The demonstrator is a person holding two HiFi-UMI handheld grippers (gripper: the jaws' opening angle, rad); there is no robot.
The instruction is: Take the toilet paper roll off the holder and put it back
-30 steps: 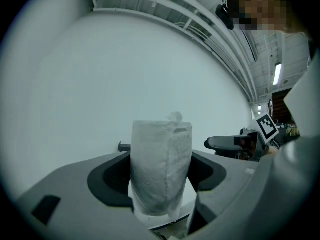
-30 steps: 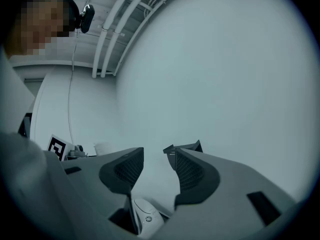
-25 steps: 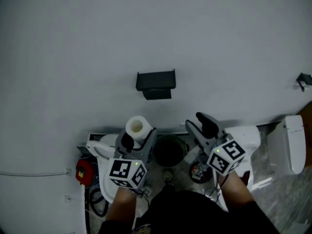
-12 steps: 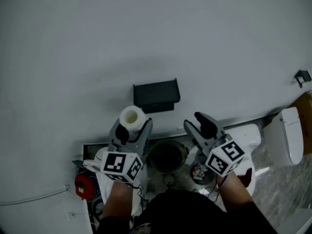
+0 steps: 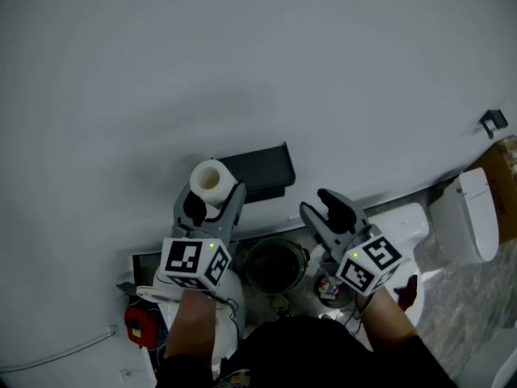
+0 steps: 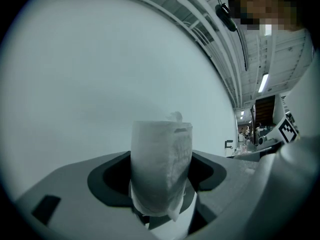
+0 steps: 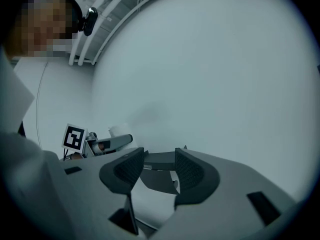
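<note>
A white toilet paper roll [image 5: 211, 178] stands upright between the fingers of my left gripper [image 5: 212, 197], which is shut on it. In the left gripper view the roll [image 6: 161, 166] fills the gap between the dark pads, with a loose sheet corner hanging at its bottom. The black wall holder [image 5: 260, 168] is right beside the roll, to its right; whether they touch I cannot tell. My right gripper [image 5: 328, 210] hangs open and empty below and right of the holder. The holder [image 7: 159, 161] shows between its two pads in the right gripper view.
A pale plain wall [image 5: 258, 55] fills the upper view. Below are a round black bin [image 5: 275, 266], a white toilet [image 5: 473, 215] at the right, a white fixture [image 5: 408, 223], a red object [image 5: 136, 322] at lower left and a small wall hook [image 5: 490, 123].
My left gripper has carried the roll up along the wall, from below the holder to its left end. The right gripper has stayed about where it was.
</note>
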